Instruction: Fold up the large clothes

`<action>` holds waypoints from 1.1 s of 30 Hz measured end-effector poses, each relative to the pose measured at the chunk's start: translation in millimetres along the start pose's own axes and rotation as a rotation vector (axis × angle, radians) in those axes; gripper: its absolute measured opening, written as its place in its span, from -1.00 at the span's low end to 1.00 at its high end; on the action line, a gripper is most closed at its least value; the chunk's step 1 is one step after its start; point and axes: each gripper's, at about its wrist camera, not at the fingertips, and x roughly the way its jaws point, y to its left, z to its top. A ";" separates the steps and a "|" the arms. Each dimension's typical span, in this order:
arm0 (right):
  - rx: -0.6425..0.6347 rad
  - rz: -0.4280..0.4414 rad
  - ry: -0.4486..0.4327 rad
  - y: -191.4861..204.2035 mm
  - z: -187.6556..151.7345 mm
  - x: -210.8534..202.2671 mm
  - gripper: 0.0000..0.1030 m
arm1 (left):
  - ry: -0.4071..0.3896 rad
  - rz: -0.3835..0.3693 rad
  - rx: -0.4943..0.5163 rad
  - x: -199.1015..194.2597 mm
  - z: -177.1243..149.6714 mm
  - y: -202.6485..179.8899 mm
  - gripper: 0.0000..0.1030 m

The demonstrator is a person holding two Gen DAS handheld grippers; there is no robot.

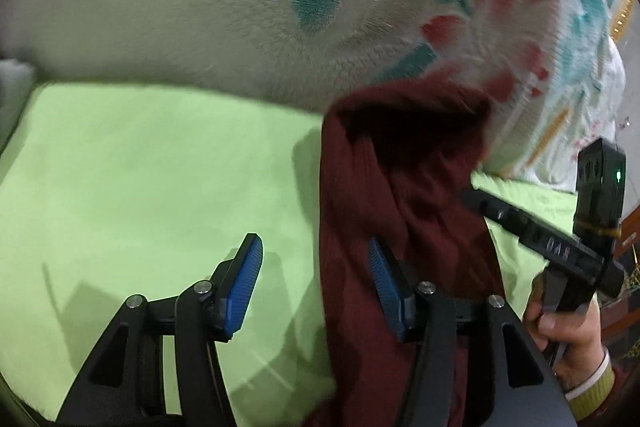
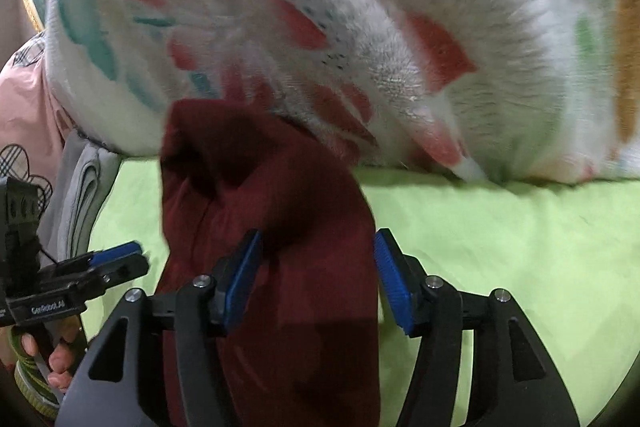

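A: Left wrist view: the left gripper [image 1: 316, 287] stands with its jaws well apart and nothing pinched. The dark maroon ribbed knit garment [image 1: 400, 187] lies in a long bunched strip up the picture; its left edge runs in the gap, and the blue ridged pad [image 1: 382, 287] of the right-hand finger lies against the cloth. The other pad [image 1: 244, 287] is over bare bedding.

B: And the right wrist view?

A: The right gripper [image 2: 318, 283] is also spread wide, holding nothing. The maroon garment [image 2: 280, 195] fills most of the gap; the left pad [image 2: 240, 283] sits on the cloth, the right pad [image 2: 394, 283] just beside its edge. I can't tell whether that one touches.

B: What is underneath?

A: A smooth lime-green bedsheet [image 1: 140, 167]. The garment's far end, where a dark fold gapes, butts against a fluffy white blanket with teal and red blotches [image 1: 240, 7].

B: Anything else?

A: A hand [image 1: 568, 339] in a yellow-green ribbed cuff grips the other tool's handle at the right edge. In the right view, a grey folded cloth [image 2: 80, 195] and a pink printed fabric [image 2: 24, 115] lie at left.
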 end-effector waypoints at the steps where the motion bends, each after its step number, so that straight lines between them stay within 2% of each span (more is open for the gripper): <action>1: 0.009 0.011 0.003 -3.4 2.3 5.5 0.14 | 0.002 -0.002 -0.003 9.6 8.9 -0.4 0.08; 2: 0.014 0.021 0.005 -6.4 4.2 9.8 0.13 | 0.001 -0.008 -0.008 18.3 16.6 -0.7 0.09; 3: 0.012 0.019 0.010 -8.8 7.4 14.4 -0.20 | 0.000 -0.011 -0.015 26.2 23.6 -0.6 0.09; 4: 0.006 0.002 0.011 -10.8 9.9 16.3 -0.43 | -0.011 -0.006 -0.023 32.2 29.3 -0.3 0.03; 5: 0.009 -0.004 0.012 -12.7 11.1 15.4 -0.94 | -0.023 0.001 -0.026 36.7 34.8 -1.5 -0.28; 7: 0.029 0.011 -0.020 -17.8 11.6 0.9 -0.93 | -0.034 -0.023 -0.006 40.8 39.9 -7.0 -0.92; 8: 0.019 0.011 -0.050 -18.0 10.6 -12.2 -0.93 | -0.037 -0.036 0.006 39.1 39.9 -10.8 -0.95; 11: -0.010 -0.001 -0.101 -16.9 5.8 -48.5 -0.93 | -0.095 -0.049 0.080 15.4 29.3 -30.1 -0.96; 16: -0.033 0.013 -0.160 -13.0 -10.9 -112.8 -0.93 | -0.173 -0.125 0.157 -44.6 -5.1 -58.3 -0.96; 21: -0.116 0.018 -0.204 6.7 -63.0 -179.4 -0.93 | -0.232 -0.172 0.246 -107.7 -68.3 -80.4 -0.96; 26: -0.161 -0.003 -0.189 21.6 -129.9 -212.5 -0.93 | -0.202 -0.179 0.257 -130.6 -134.4 -80.0 -0.96; 31: -0.154 -0.013 -0.130 28.3 -187.6 -217.6 -0.93 | -0.148 -0.201 0.193 -142.2 -198.8 -62.9 -0.96; 33: -0.150 -0.016 -0.114 32.1 -205.2 -218.8 -0.93 | -0.135 -0.184 0.188 -144.7 -221.3 -57.6 -0.96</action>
